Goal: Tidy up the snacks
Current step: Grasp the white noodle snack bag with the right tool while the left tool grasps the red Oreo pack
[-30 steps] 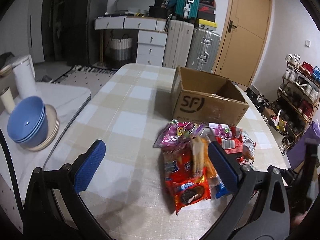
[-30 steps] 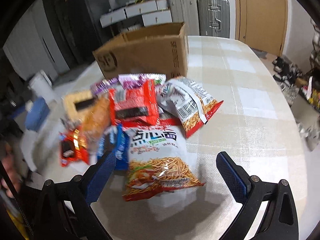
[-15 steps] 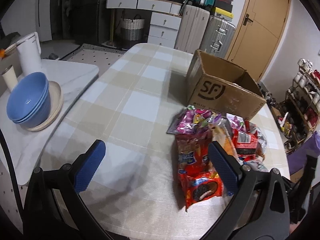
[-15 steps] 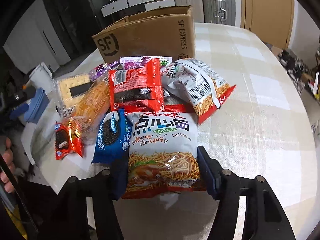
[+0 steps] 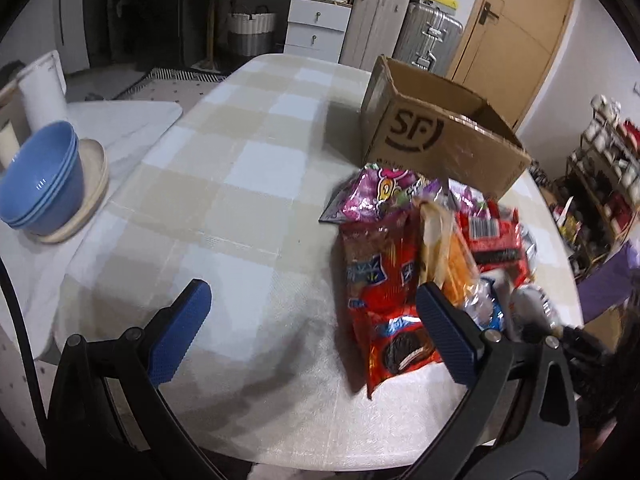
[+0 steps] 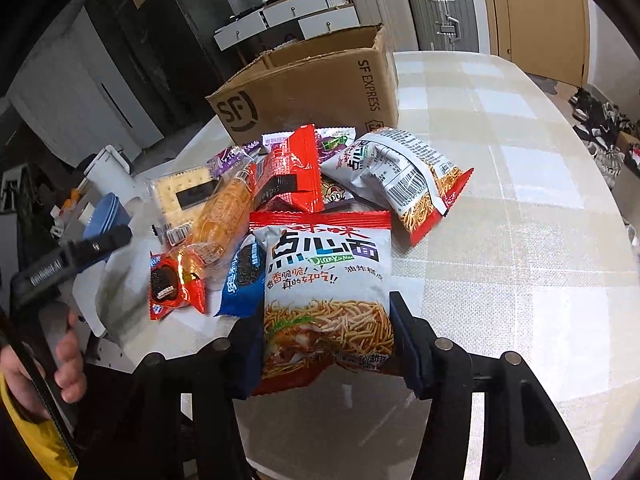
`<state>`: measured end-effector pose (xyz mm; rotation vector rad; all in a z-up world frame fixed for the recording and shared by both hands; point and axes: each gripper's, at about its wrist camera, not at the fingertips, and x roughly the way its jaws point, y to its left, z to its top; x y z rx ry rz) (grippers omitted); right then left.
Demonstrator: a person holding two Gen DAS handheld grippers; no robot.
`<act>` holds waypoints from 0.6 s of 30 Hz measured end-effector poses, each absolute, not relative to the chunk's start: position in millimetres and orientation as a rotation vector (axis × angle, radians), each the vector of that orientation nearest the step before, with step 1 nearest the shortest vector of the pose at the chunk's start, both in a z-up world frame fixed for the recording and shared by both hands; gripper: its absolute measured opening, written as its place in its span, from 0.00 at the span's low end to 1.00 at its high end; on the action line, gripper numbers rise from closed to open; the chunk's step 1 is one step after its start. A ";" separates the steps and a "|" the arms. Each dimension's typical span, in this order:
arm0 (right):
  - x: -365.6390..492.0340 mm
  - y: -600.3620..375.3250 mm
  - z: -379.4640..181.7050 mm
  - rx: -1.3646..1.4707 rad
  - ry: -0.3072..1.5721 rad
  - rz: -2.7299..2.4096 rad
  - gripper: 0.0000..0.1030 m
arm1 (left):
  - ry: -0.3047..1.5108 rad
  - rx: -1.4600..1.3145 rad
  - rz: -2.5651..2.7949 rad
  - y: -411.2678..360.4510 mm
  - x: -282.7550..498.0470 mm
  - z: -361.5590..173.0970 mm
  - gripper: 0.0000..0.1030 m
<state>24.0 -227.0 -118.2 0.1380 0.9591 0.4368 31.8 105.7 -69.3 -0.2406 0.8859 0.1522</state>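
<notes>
Left wrist view: the left gripper [image 5: 310,322] is hanging wide open over the table [image 5: 224,208], beside the snacks [image 5: 424,256]; the box [image 5: 436,140] is showing "SF". Right wrist view: the right gripper [image 6: 326,338] is closing, pinching the noodle bag [image 6: 326,280]; the box side is reading "SF EXPRESS".

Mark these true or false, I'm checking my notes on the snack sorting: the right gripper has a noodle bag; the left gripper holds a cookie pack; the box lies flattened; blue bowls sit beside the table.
1. The right gripper has the noodle bag: true; its jaws are closing on it.
2. The left gripper holds a cookie pack: false; it is open and holds nothing.
3. The box lies flattened: false; it stands open-topped.
4. Blue bowls sit beside the table: true.
</notes>
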 end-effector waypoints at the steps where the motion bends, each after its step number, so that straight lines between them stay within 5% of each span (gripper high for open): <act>1: 22.3 -227.0 -117.2 0.140 0.955 0.441 0.53 | 0.883 -0.240 0.149 103.7 29.8 -69.6 0.99; 18: 10.4 -230.6 -104.7 0.136 0.899 0.444 0.53 | 0.987 -0.164 0.095 49.0 43.4 -107.0 0.98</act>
